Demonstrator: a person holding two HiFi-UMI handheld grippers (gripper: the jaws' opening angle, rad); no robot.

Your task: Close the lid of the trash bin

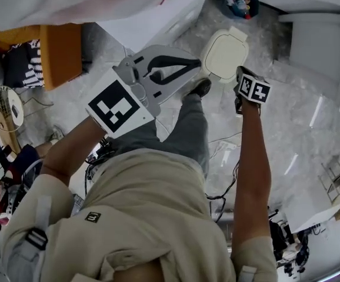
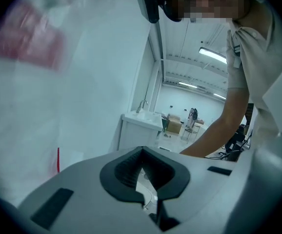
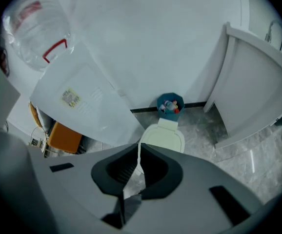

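A cream, round-cornered plastic trash bin (image 1: 224, 54) stands upright on the grey marbled floor (image 1: 287, 98). Its flat lid (image 3: 164, 139) lies down over the top, with the narrower tab end turned toward the white wall (image 3: 146, 43).

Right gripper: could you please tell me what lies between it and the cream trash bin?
Only bare marbled floor. The head view shows that stretch between the right gripper and the trash bin.
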